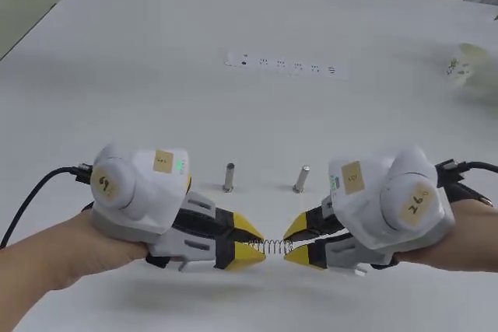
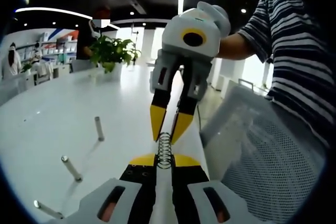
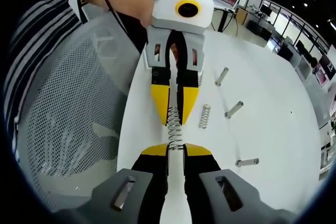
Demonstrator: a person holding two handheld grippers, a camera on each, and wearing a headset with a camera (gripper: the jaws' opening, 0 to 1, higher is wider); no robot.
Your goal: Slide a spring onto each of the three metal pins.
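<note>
1. A spring (image 1: 275,247) is held in the air between both grippers, end to end, just above the near edge of the tabletop (image 1: 156,75).
2. The left gripper (image 1: 253,245) is clamped on one end of the spring, jaws nearly together. The right gripper (image 1: 294,243) is clamped on the other end the same way.
3. Three metal pins (image 2: 71,167) are counted in the left gripper view. In the head view two are seen upright just beyond the grippers, toward the middle of the tabletop. No spring is seen on any pin, so the task is judged to be at its start.
4. The step in hand is judged a hand-over or regrip. One gripper should be opened and the spring held by the other alone, pinched on the coil side near one end, so the bore at the free end is left open.
5. The squeeze should be light so the coils are not crushed. The spring axis should be set upright over a pin top, then lowered straight.
6. Risk: if tension is let go suddenly, the spring may flick away.
7. Room: open tabletop is seen on both sides and beyond the pins. A power strip (image 1: 284,64) lies well apart, toward the far edge.
8. A spare spring (image 3: 205,116) lies flat near the pins and should not be swept aside.
9. The near edge is close under the grippers, with a mesh chair (image 3: 68,103) past it. The work should be moved inward so a dropped spring is not lost.
</note>
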